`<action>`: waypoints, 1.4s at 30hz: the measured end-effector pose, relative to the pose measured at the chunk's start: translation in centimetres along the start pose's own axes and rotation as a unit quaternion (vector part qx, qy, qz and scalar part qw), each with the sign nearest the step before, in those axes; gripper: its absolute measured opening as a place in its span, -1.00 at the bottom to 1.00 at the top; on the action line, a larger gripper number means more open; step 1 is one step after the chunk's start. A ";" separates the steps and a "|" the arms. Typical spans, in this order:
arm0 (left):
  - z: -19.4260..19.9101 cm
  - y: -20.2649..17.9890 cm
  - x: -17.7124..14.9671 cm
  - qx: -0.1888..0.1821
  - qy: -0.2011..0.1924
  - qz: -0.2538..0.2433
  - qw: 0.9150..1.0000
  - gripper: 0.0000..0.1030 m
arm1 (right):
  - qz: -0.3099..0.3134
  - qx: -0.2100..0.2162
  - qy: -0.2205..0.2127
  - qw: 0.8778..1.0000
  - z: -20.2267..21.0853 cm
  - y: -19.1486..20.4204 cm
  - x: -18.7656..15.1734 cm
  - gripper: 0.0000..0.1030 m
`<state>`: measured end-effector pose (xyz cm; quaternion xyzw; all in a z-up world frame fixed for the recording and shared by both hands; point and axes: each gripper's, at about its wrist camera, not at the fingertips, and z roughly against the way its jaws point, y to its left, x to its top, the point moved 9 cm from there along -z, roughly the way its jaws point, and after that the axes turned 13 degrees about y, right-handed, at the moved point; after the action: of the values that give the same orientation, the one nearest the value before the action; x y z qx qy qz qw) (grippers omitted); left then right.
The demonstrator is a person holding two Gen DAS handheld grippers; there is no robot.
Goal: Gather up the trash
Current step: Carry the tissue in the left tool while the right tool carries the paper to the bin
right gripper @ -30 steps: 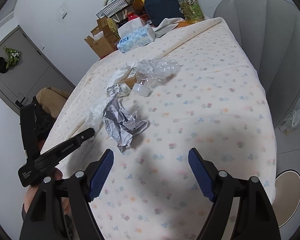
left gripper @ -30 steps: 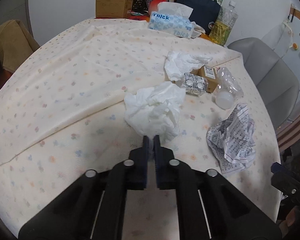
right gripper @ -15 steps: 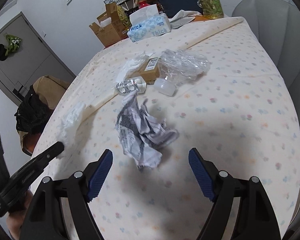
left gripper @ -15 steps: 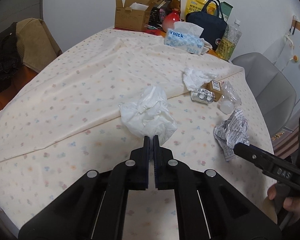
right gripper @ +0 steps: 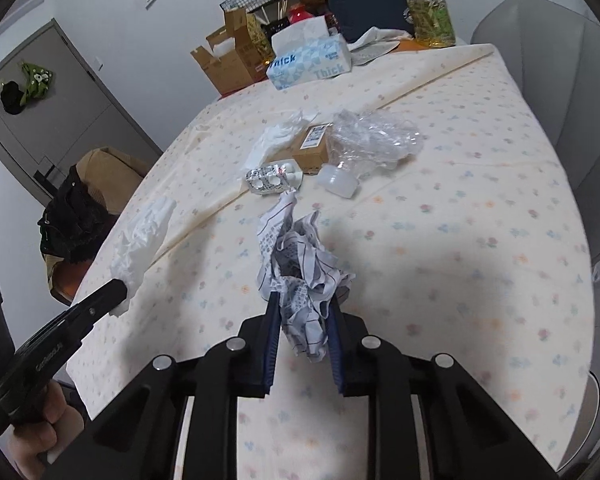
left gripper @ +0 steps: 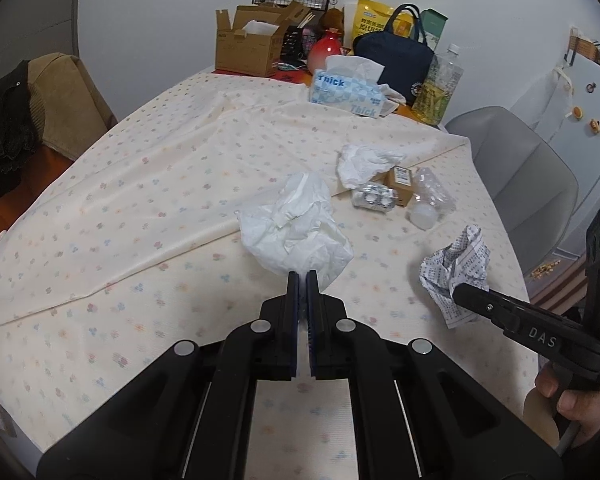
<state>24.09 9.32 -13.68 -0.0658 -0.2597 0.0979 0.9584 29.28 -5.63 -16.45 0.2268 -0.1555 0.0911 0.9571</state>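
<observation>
My left gripper [left gripper: 302, 280] is shut on the near edge of a crumpled white tissue [left gripper: 296, 226], which also shows in the right wrist view [right gripper: 140, 236]. My right gripper [right gripper: 303, 304] is shut on a crumpled printed paper [right gripper: 300, 272], seen in the left wrist view [left gripper: 456, 268] at the right fingertip. Farther back on the table lie another white tissue [left gripper: 364, 160], a silver blister pack [left gripper: 374, 199], a small brown box [left gripper: 400, 184] and a crushed clear plastic bottle [left gripper: 432, 196] with a white cap.
The flowered tablecloth [left gripper: 148, 200] covers the table. At the far edge stand a tissue box [left gripper: 346, 92], a cardboard box [left gripper: 248, 46], a navy bag [left gripper: 396, 56] and a bottle [left gripper: 440, 84]. A grey chair [left gripper: 516, 172] stands at the right.
My right gripper moved in over the printed paper and closed on it. My left gripper stayed shut on the white tissue and drew back a little with it.
</observation>
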 end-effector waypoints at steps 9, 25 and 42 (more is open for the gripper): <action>1.4 -5.9 -0.4 -0.029 -0.005 -0.049 0.998 -0.91 | -0.038 0.002 -0.049 0.998 5.9 -4.2 -1.9 -0.60; 0.3 -19.8 -2.0 -0.070 0.012 -0.157 0.985 -0.91 | -0.124 -0.027 -0.095 0.987 12.7 -15.1 -6.4 -0.60; -4.2 -34.2 -8.1 -0.092 0.082 -0.270 0.955 -0.91 | -0.279 -0.073 -0.107 0.952 16.1 -32.3 -15.3 -0.57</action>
<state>24.65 -26.01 -15.15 -0.0888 -0.1963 -0.1949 0.9569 18.73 -43.11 -21.09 0.1993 -0.1937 -0.2156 0.9361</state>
